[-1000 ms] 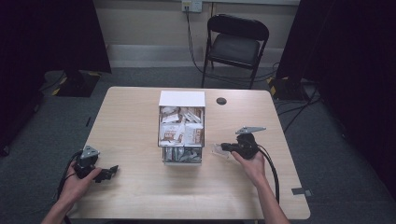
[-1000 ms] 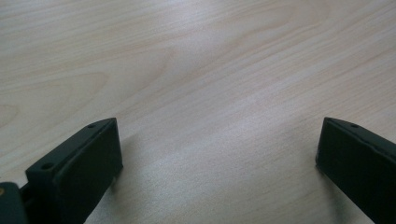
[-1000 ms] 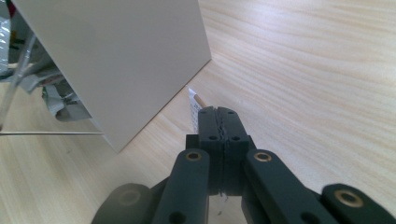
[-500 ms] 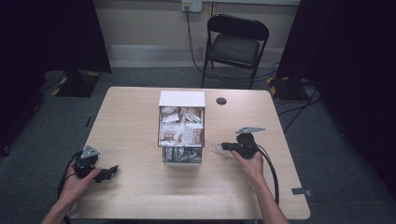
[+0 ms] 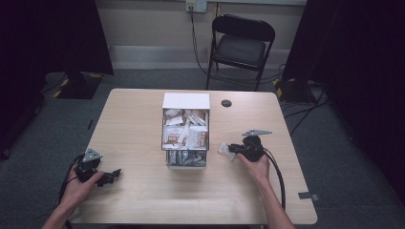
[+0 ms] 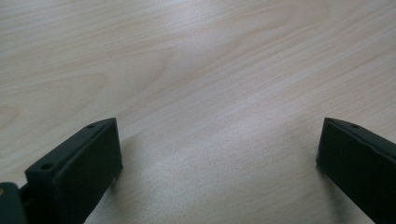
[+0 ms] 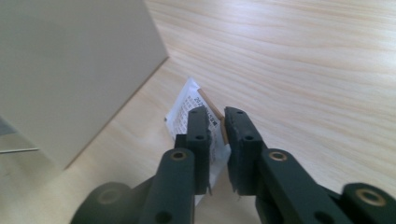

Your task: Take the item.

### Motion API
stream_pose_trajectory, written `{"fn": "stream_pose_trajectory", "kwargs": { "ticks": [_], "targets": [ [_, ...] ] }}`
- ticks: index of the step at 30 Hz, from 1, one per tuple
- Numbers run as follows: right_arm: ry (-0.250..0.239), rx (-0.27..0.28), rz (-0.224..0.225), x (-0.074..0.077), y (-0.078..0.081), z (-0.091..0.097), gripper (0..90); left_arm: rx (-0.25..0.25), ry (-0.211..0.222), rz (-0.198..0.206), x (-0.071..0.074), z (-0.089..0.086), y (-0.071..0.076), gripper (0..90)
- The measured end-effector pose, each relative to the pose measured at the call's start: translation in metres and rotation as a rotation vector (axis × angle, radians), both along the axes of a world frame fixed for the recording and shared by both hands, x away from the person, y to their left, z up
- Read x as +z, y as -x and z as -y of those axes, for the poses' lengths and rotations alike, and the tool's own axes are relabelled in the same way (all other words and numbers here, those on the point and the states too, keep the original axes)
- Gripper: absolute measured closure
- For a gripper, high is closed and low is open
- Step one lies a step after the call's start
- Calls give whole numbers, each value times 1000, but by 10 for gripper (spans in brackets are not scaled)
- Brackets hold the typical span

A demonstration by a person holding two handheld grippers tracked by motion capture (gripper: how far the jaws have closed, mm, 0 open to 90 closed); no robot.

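- Right gripper (image 7: 217,135) sits just right of the box (image 5: 186,133), its jaws just easing apart, a slim gap showing, the white packet (image 7: 196,109) lying between them on the worktop (image 5: 138,119).
- Left gripper (image 5: 106,176) rests wide open and empty, near left.
- Best to release fully, then lift straight off.
- Pale wood surface; dark room, chair (image 5: 242,45) beyond.
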State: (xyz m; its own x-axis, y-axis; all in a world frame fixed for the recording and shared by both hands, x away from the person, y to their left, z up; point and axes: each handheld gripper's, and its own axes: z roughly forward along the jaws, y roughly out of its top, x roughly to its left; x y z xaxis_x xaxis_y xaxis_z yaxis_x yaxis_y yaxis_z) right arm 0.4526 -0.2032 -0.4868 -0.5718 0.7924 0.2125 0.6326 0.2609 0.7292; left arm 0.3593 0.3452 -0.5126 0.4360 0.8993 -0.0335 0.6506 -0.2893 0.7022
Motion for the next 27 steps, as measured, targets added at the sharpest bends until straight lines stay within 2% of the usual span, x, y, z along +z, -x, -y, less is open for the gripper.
{"fn": "stream_pose_trajectory", "kwargs": {
  "ticks": [4, 5, 6, 9, 14, 17, 23, 25, 27],
  "targets": [
    [9, -7, 5, 0, 0, 1, 759, 0, 0, 0, 0, 0, 0, 0],
    [15, -13, 6, -1, 0, 1, 737, 0, 0, 0, 0, 0, 0, 0],
    [24, -20, 1, -3, -1, -1, 667, 0, 0, 0, 0, 0, 0, 0],
    [41, -29, 7, -4, -1, -2, 638, 0, 0, 0, 0, 0, 0, 0],
    [25, -38, 25, -2, -1, -1, 503, 0, 0, 0, 0, 0, 0, 0],
    [7, -39, 27, 2, 0, 1, 400, 0, 0, 0, 0, 0, 0, 0],
    [7, -68, 47, 16, 7, 8, 314, 0, 0, 0, 0, 0, 0, 0],
    [-10, -101, 45, 22, 10, 17, 254, 0, 0, 0, 0, 0, 0, 0],
    [-8, -110, 47, 24, 12, 20, 248, 0, 0, 0, 0, 0, 0, 0]
  ]
}}
